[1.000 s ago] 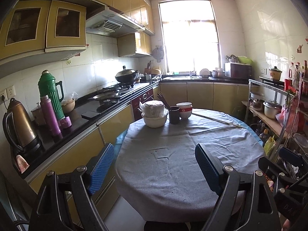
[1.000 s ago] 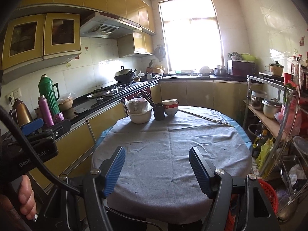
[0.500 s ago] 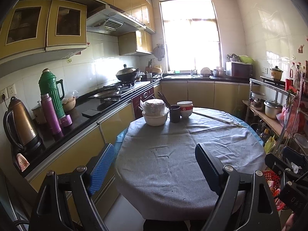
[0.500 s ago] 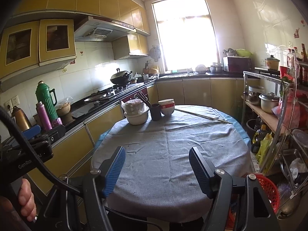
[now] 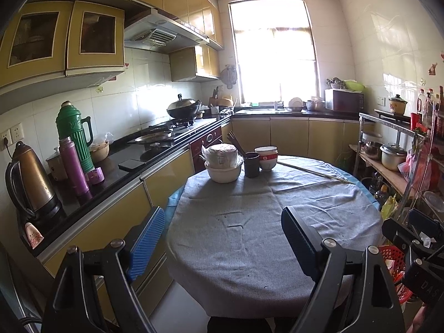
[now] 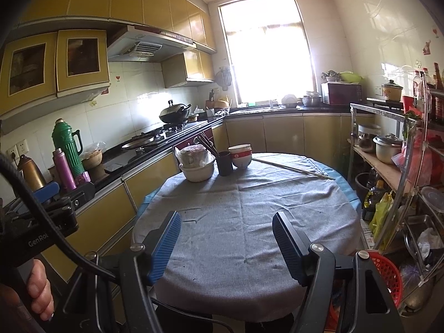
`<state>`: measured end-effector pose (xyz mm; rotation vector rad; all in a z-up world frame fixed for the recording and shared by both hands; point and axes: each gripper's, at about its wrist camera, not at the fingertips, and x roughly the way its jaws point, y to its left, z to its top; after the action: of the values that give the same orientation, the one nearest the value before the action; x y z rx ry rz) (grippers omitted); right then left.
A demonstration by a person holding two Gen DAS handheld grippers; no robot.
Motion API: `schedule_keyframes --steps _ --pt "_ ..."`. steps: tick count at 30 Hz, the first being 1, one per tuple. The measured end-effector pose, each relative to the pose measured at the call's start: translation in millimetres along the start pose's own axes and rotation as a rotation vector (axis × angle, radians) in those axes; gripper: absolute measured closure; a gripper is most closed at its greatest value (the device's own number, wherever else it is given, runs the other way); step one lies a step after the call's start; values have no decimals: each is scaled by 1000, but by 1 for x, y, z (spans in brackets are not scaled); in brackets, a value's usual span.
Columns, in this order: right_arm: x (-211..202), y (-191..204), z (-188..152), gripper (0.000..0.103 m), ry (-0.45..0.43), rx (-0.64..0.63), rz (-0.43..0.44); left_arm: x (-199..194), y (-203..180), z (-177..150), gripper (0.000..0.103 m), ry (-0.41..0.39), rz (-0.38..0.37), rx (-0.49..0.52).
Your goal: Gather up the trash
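Currently, step: you are scanning the table [image 6: 249, 222] for trash.
Claws: left claw [image 5: 222, 238], right claw [image 6: 226, 240], both wide, empty.
Next: find scraps.

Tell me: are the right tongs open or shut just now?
Open. The right tongs show both blue pads spread wide with grey tablecloth visible between them, nothing gripped.

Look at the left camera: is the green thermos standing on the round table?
No, the green thermos stands on the black counter, beside the purple bottle, apart from the table.
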<state>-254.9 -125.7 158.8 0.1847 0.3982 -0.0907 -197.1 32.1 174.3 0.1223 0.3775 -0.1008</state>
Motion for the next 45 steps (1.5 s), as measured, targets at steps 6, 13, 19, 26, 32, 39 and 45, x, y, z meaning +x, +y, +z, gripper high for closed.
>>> schedule_keyframes --steps 6,13,19,26,32,39,45 --pt "0 -1 0 31 1 2 1 -1 -1 -1 17 2 -2 2" --pt "0 -1 0 31 2 3 1 0 0 -2 17 4 -3 2" --pt "1 -1 -2 31 3 3 -1 0 0 -2 17 7 -7 3" --pt "0 -1 -4 31 6 7 -1 1 0 -2 17 11 -9 5" --pt "1 -1 -5 31 9 7 0 2 1 -2 17 14 -9 5" --pt "2 0 -4 31 10 7 1 3 2 -4 17 17 -9 7" --pt "2 1 -4 31 11 8 1 3 2 -5 17 19 -13 6"
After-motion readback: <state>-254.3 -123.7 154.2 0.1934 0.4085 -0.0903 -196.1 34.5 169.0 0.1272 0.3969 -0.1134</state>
